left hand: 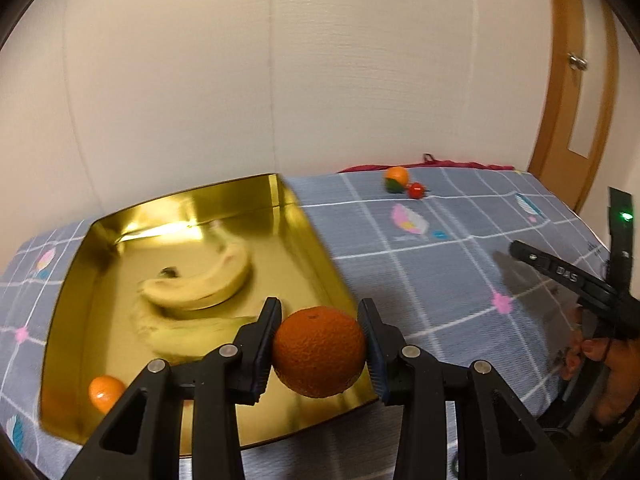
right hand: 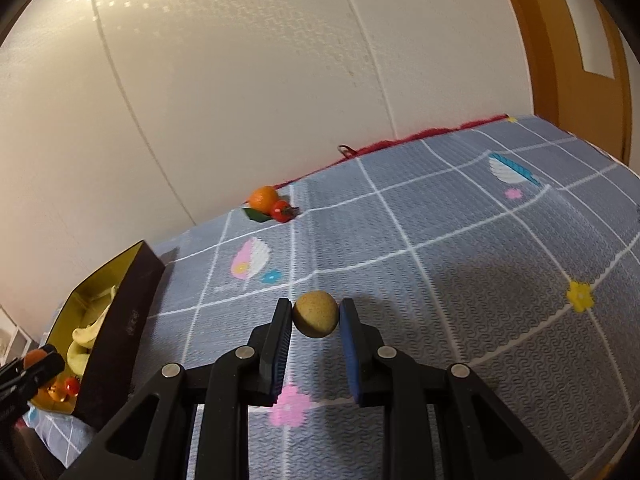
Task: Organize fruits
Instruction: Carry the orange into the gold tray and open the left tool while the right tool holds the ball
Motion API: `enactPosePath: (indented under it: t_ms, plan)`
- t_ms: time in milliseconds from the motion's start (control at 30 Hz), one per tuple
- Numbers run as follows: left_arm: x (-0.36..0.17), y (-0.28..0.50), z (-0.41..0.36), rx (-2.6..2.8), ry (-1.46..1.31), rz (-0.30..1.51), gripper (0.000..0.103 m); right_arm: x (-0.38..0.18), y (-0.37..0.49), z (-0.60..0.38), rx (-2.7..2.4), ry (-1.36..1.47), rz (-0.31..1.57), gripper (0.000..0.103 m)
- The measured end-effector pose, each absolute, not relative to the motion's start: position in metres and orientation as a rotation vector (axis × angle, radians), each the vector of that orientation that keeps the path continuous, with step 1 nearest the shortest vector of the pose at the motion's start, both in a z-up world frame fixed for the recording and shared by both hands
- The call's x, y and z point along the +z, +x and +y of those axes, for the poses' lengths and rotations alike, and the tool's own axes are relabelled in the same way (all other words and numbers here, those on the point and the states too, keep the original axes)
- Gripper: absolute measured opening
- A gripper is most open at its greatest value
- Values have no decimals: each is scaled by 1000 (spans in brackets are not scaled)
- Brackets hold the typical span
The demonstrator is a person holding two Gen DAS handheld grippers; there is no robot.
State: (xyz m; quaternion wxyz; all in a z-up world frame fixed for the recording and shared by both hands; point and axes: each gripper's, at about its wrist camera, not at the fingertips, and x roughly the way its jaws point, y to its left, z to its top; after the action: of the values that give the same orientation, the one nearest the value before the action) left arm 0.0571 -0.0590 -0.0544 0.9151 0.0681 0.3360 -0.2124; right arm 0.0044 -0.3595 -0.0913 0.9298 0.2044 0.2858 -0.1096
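My left gripper (left hand: 320, 332) is shut on a large orange (left hand: 319, 353), held above the near right side of the gold tray (left hand: 312, 236). Inside the tray lie bananas (left hand: 208, 280) and a small tangerine (left hand: 105, 393). My right gripper (right hand: 315, 320) is shut on a small tan round fruit (right hand: 315, 313), raised a little over the bedcover. Far back by the wall lie a tangerine with a green leaf (right hand: 263, 197) and a small red fruit (right hand: 281, 210) next to it. The tray (right hand: 132, 308) shows at the left of the right wrist view, its dark outer wall facing me.
A grey-blue checked bedcover (right hand: 440, 264) spreads under everything, against a white wall. A red cloth edge (right hand: 400, 142) runs along the wall. A wooden door (left hand: 576, 92) stands at the right. A person's hand (left hand: 592, 356) holds the right gripper's handle.
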Motion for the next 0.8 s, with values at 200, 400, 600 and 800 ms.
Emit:
enactPosePath:
  t_ms: [200,400,600,800]
  plan:
    - [-60,63,-22,-373,96,708,40,-89,4,-339,-168,365,574,24]
    - [-68,72,15,-306,41,727,40,-91,9,-324,-134,315,587,24]
    - [-82,80,49,-243,-2,762,40,-95,9,-312,-102,332,594,24]
    - [-91,83,66,-211,-15,783,40,-91,10,-292,-66,352,590,24]
